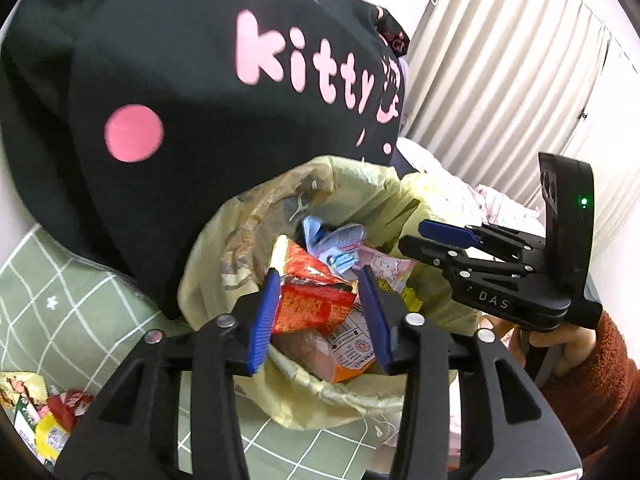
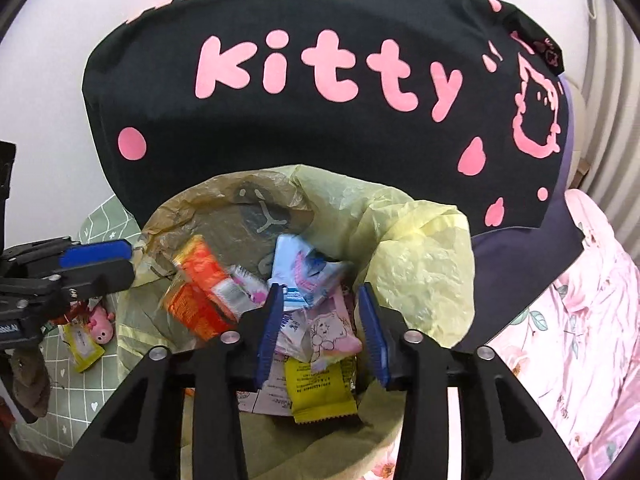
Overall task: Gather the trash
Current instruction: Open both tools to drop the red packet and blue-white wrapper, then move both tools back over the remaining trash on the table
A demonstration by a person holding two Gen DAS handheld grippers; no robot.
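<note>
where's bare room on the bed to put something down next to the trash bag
Bare green checked sheet lies between the yellow trash bag, the black pillow and the loose wrappers at lower left. The bag's mouth is crowded with packets.

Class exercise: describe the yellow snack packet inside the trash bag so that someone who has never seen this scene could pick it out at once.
Find the big black cushion with pink "kitty" lettering; right below it gapes a pale yellow trash bag full of wrappers. The yellow snack packet lies at the bag's near edge, under the pink cartoon wrapper. It alone is solid yellow with black print and a crimped, zigzag bottom edge.
</note>
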